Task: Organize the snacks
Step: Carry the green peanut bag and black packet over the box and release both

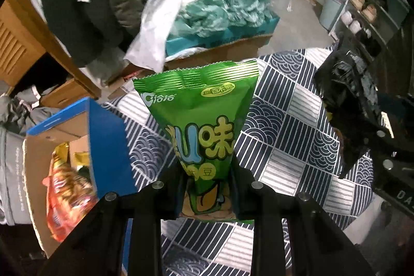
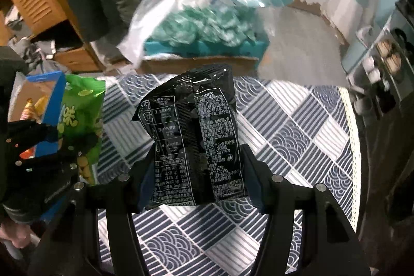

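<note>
My left gripper (image 1: 207,172) is shut on a green snack bag (image 1: 200,115) and holds it upright above the blue patterned tablecloth (image 1: 289,131). My right gripper (image 2: 198,164) is shut on a black snack bag (image 2: 192,131) with white print, also held above the cloth (image 2: 289,136). In the left wrist view the black bag (image 1: 346,95) and right gripper show at the right. In the right wrist view the green bag (image 2: 82,120) and left gripper show at the left, beside a blue cardboard box (image 2: 51,100).
The blue cardboard box (image 1: 108,139) stands open at the left and holds red and gold snack packets (image 1: 67,188). Behind the table is a carton of teal packets (image 1: 220,14), a white plastic bag (image 1: 155,27), dark coats and a shelf (image 1: 367,9) at the right.
</note>
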